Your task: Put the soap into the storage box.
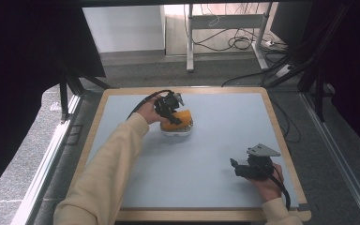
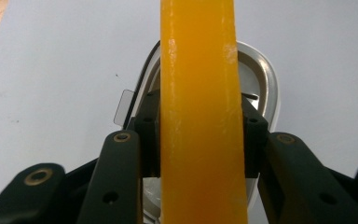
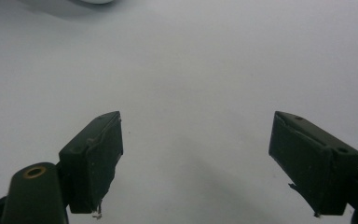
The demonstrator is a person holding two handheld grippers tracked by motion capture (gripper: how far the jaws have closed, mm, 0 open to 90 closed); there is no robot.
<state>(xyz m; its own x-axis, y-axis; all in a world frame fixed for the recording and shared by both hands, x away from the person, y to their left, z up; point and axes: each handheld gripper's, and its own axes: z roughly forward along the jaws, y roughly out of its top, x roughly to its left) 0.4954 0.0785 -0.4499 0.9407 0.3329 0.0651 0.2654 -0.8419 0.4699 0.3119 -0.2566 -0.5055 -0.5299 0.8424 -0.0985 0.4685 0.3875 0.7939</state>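
Left gripper sat toward the far middle of the pale grey table, reached in from the lower left by an arm in a cream sleeve, black cable looping back from it toward the table's far edge. Its jaws were clamped on an orange block, pads pressed flat on both side faces. In the left gripper view the orange block ran as an upright slab up the middle of the frame, one black pad tight against each side about halfway up, no gap visible. Directly under the block lay a white dish, shallow and rounded; from the high view the block appeared to rest in or just over it, contact not resolvable. In the left gripper view the white dish showed a greyish inner surface behind the slab and a small clear tab at its left rim. Right gripper lay well apart, at the near right of the table, its grey three-cornered plate on top, held low over bare surface. In the right gripper view, right gripper had its jaws spread wide with nothing between them, plain table beneath, and a sliver of something white at the top edge.
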